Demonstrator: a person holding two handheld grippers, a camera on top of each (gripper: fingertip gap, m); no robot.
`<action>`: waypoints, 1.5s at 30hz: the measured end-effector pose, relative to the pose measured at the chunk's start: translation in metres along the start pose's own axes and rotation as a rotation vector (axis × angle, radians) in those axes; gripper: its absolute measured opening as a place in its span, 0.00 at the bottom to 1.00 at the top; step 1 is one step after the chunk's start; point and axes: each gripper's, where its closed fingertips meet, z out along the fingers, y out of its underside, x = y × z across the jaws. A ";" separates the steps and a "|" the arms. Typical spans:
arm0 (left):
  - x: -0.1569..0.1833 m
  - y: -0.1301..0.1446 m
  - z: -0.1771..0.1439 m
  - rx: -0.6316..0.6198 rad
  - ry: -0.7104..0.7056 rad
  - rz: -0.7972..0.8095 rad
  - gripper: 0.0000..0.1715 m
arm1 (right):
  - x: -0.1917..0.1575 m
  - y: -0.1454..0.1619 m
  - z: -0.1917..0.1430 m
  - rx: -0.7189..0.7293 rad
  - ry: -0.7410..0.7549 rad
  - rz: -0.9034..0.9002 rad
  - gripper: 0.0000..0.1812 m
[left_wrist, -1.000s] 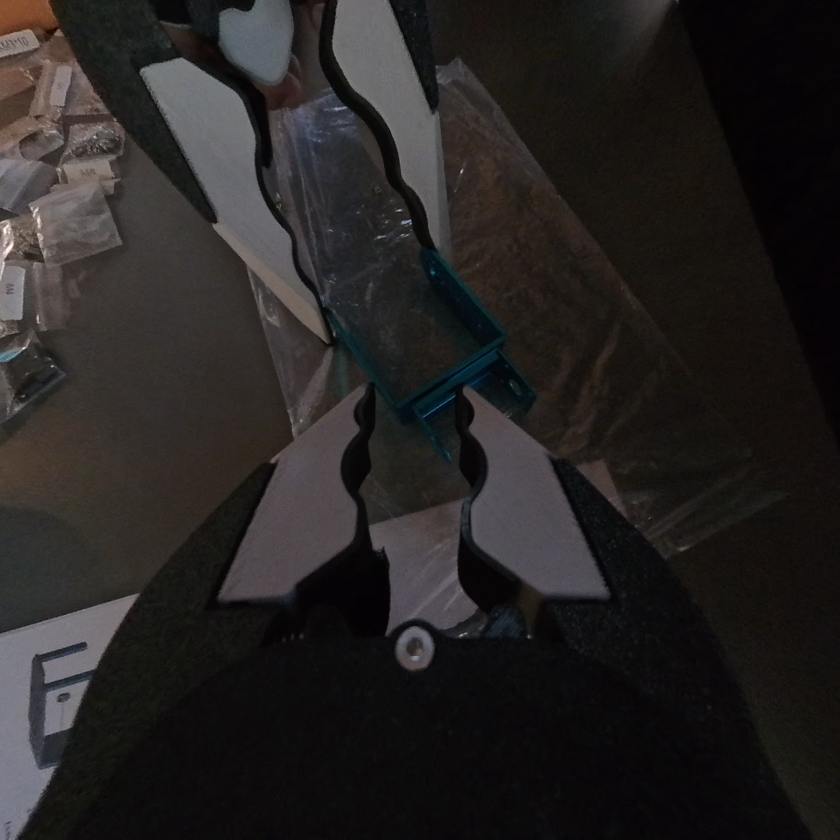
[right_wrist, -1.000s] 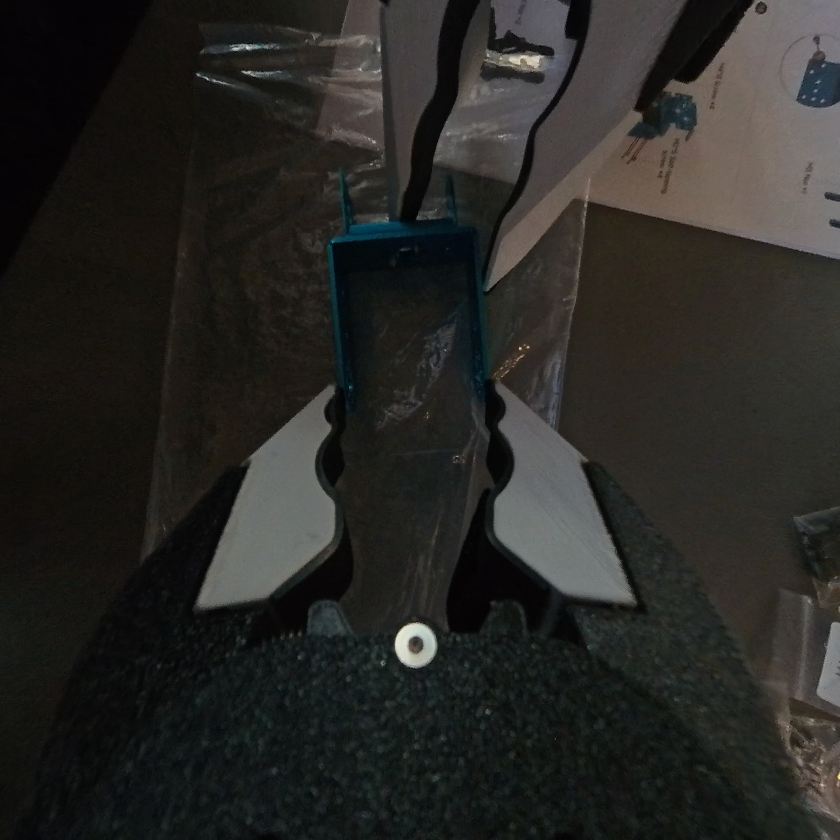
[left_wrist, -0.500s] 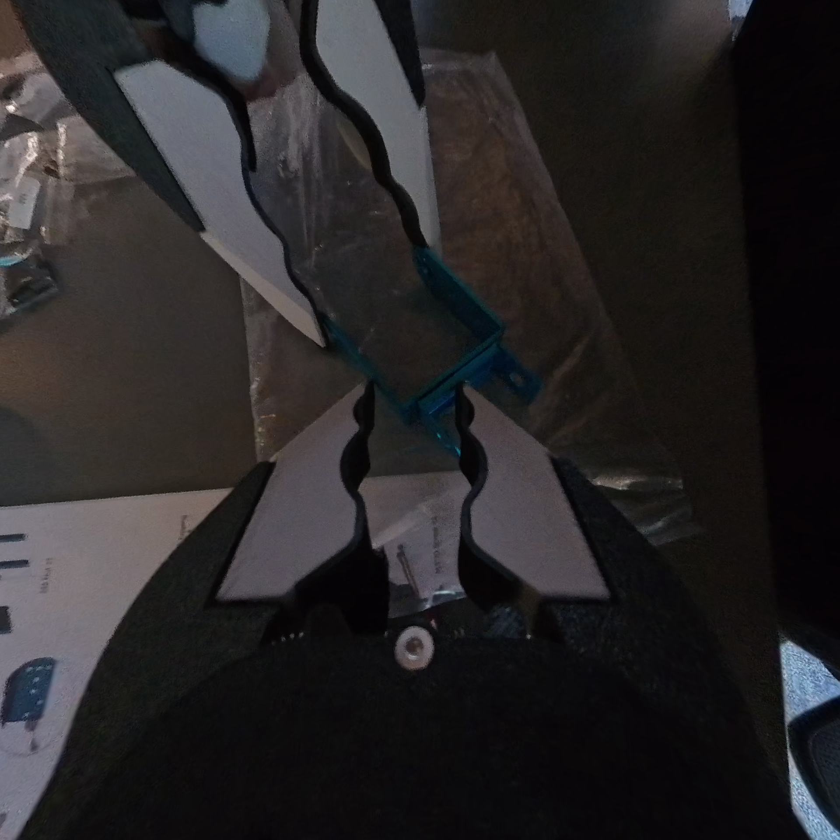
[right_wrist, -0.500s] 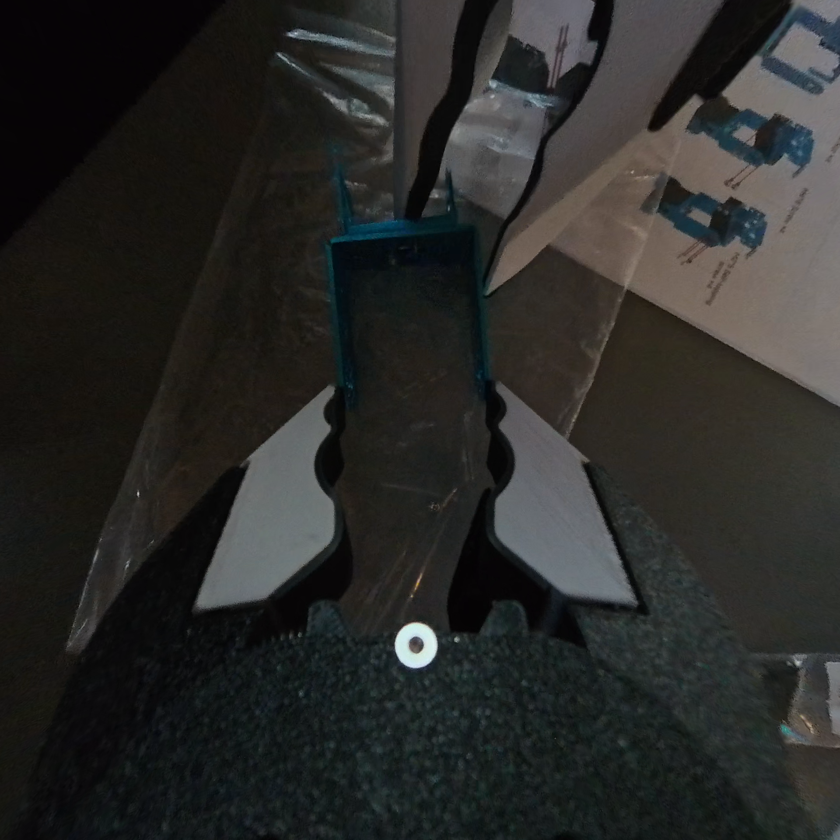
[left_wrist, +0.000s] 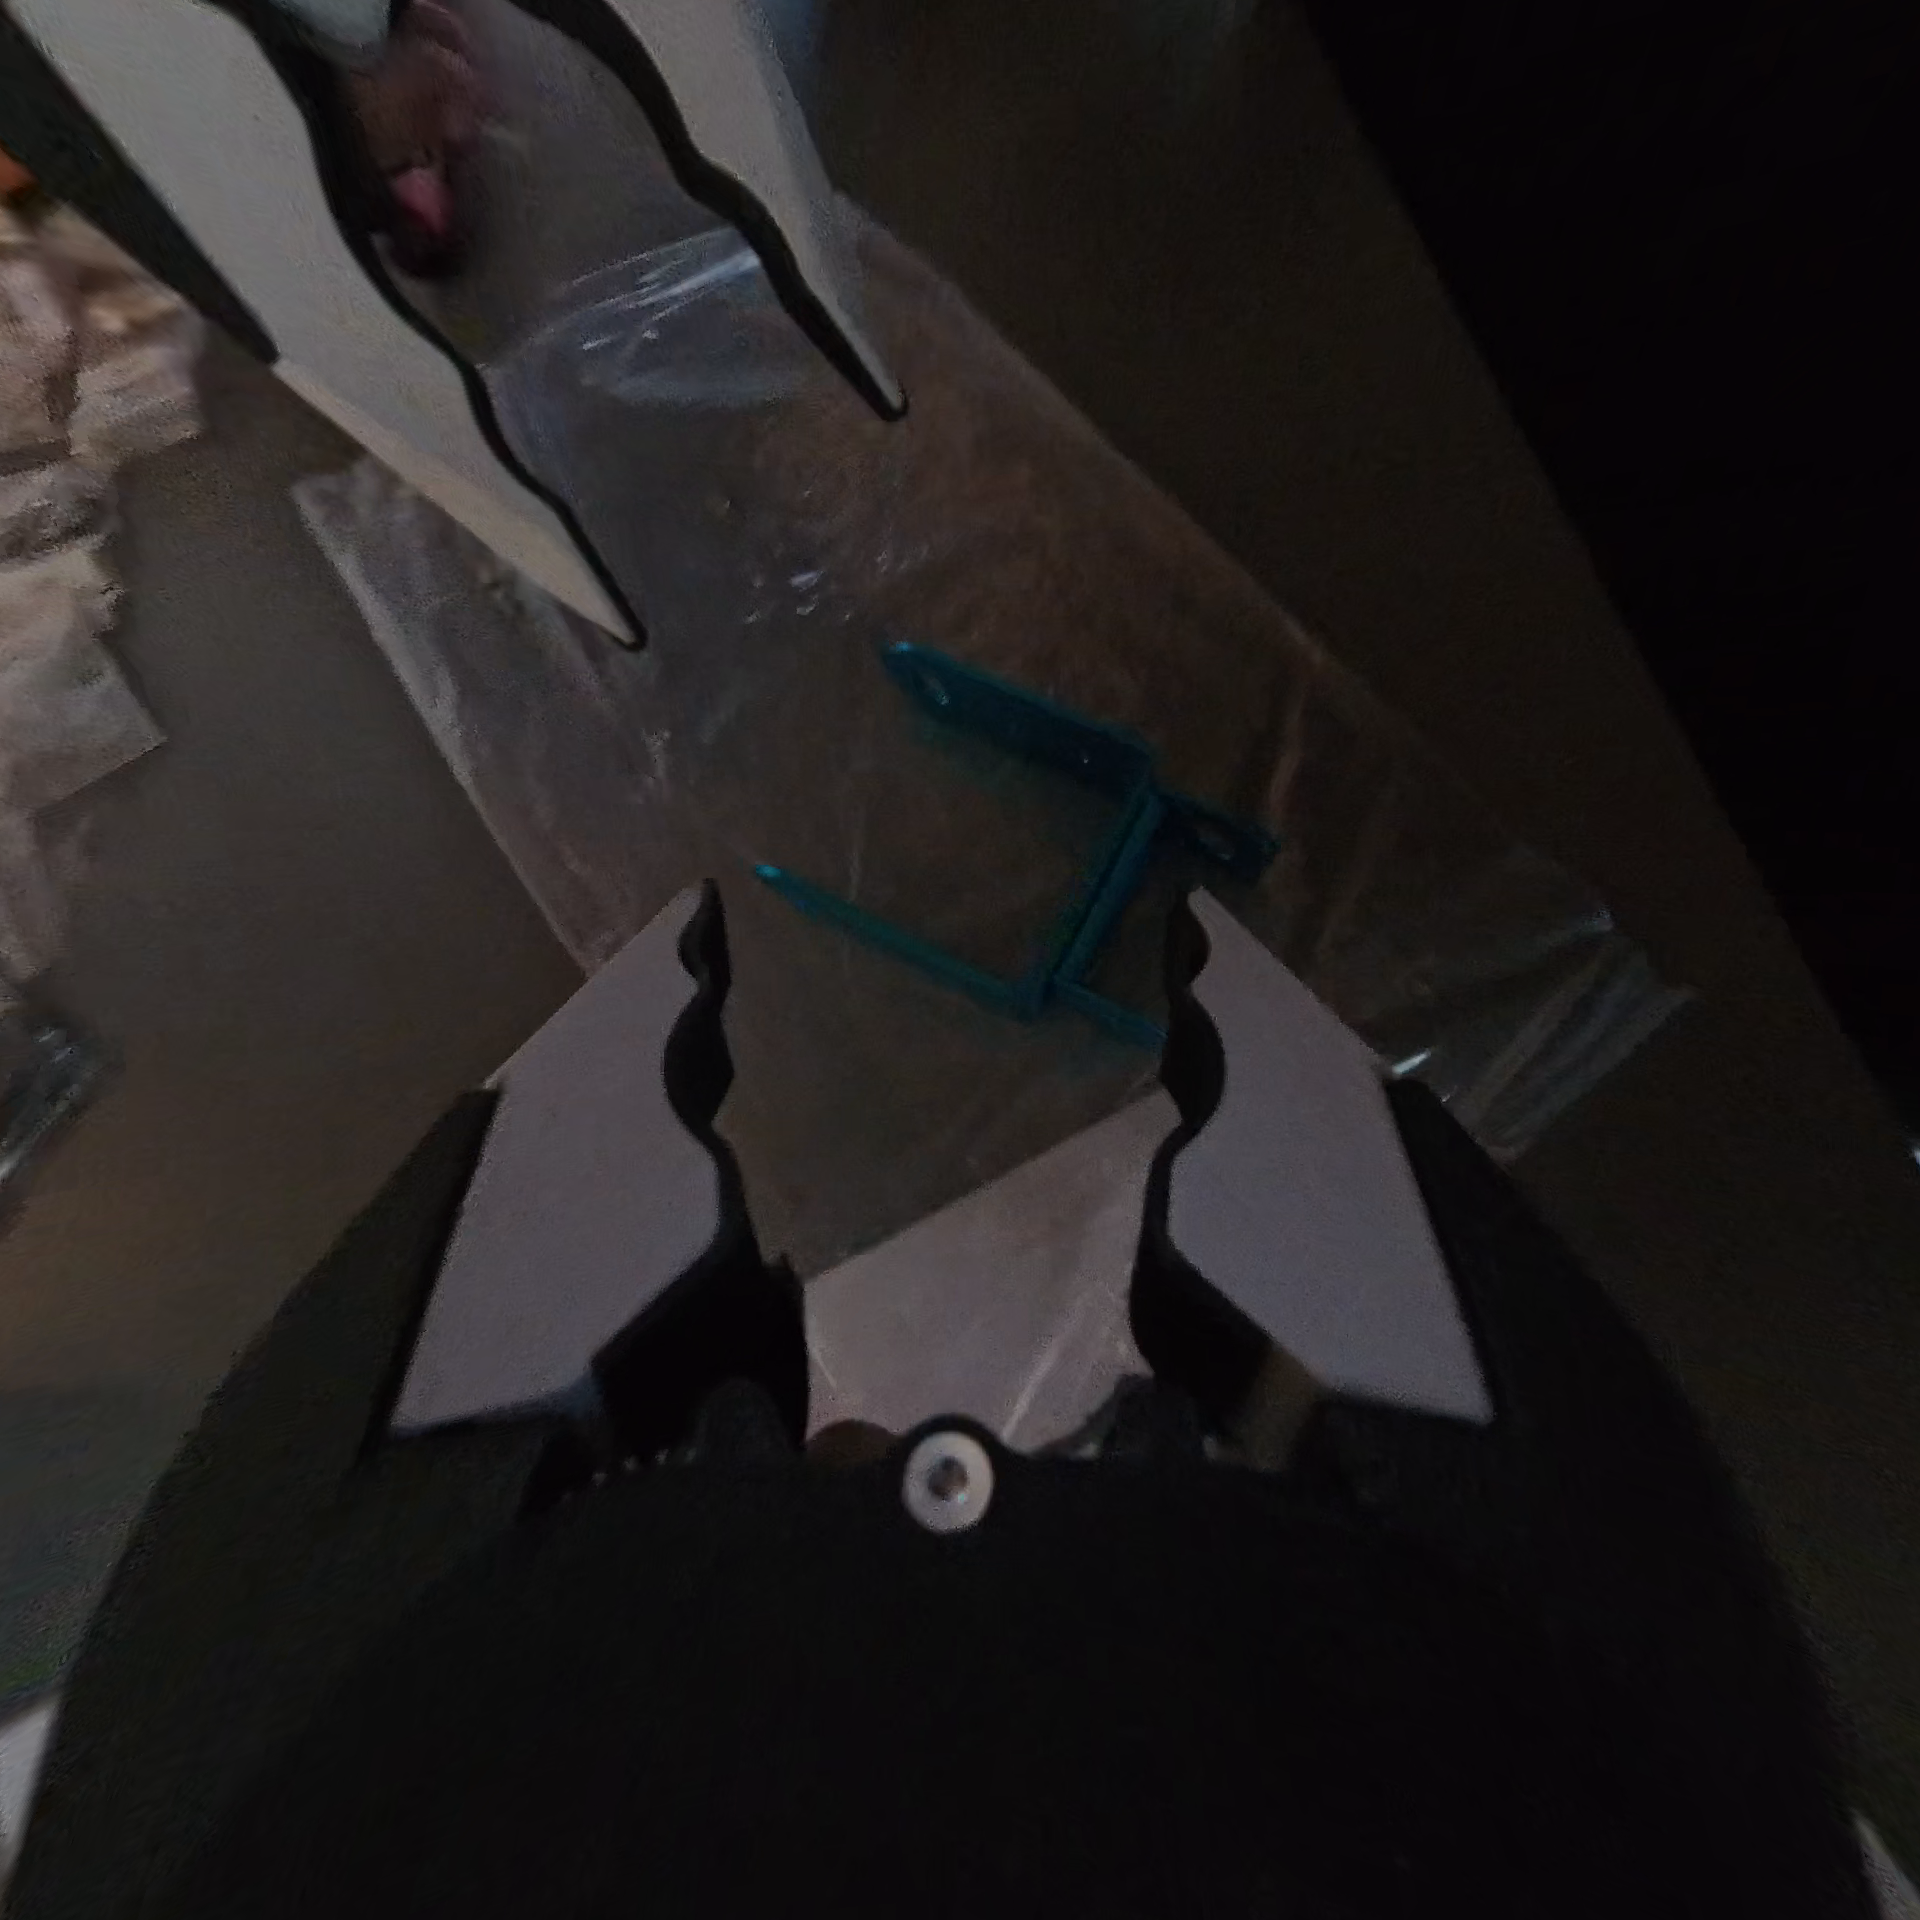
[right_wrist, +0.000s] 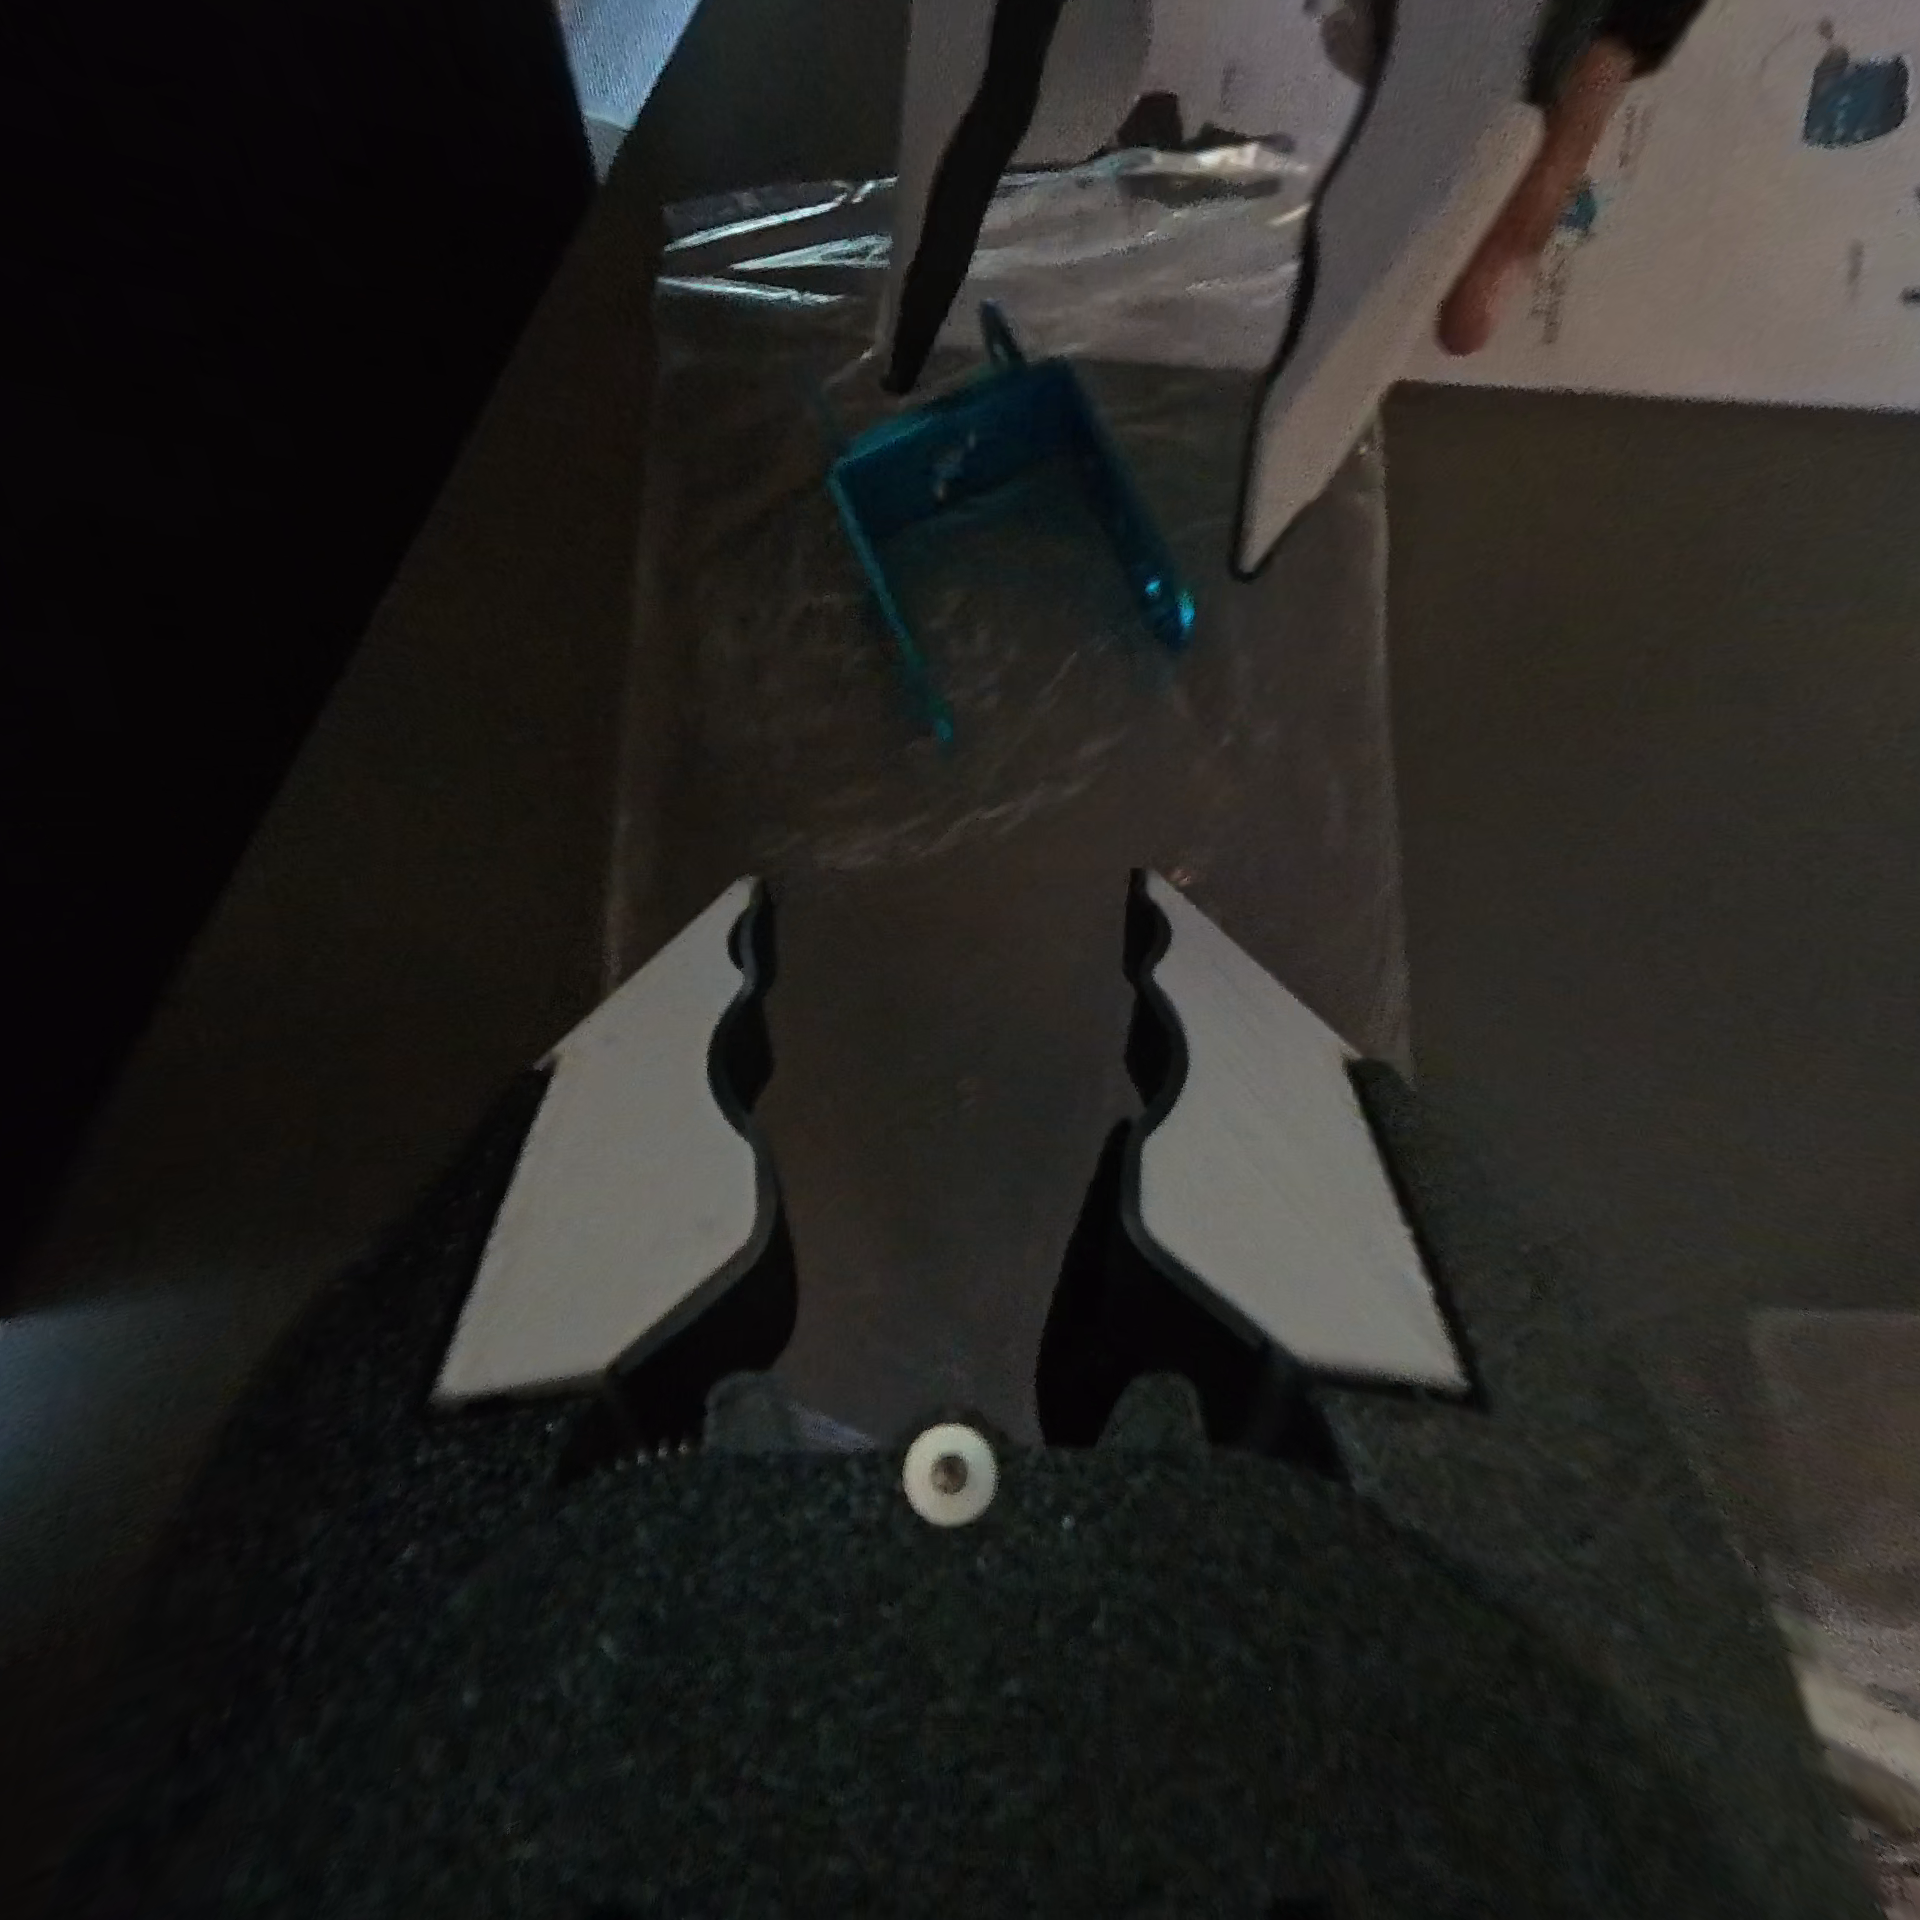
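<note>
A small blue U-shaped metal bracket (left_wrist: 1096, 899) lies on a clear plastic bag (left_wrist: 935, 582) on the dark table. My left gripper (left_wrist: 951, 902) is open and empty, its tips just short of the bracket's closed end. My right gripper (right_wrist: 951, 881) is open and empty, drawn back from the bracket (right_wrist: 956, 447) with bare bag (right_wrist: 1039, 790) between. The bracket's open end points toward the right gripper. Each view shows the other gripper's white fingers (left_wrist: 416, 395) (right_wrist: 1340, 312) opposite, spread apart and clear of the bracket.
A white instruction sheet (right_wrist: 1714, 208) with blue drawings lies behind the left gripper. Small bags of parts (left_wrist: 62, 623) lie at the far left. A person's fingertip (right_wrist: 1507, 239) shows on the left gripper. The table edge (left_wrist: 1558, 520) runs close by the bag, with darkness beyond.
Both grippers were closed around the bracket's two ends. Both have opened and pulled back, and the bracket now lies free and turned askew on the bag.
</note>
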 end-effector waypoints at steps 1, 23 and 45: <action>-0.001 -0.002 0.002 0.011 0.043 -0.003 0.51 | -0.007 0.003 -0.001 0.011 -0.002 0.022 0.38; -0.008 0.006 0.017 0.003 0.067 0.119 0.45 | 0.042 0.010 -0.011 -0.001 0.176 0.177 0.12; -0.006 0.006 0.016 -0.021 0.037 0.109 0.45 | 0.049 0.009 0.019 -0.220 0.139 0.058 0.01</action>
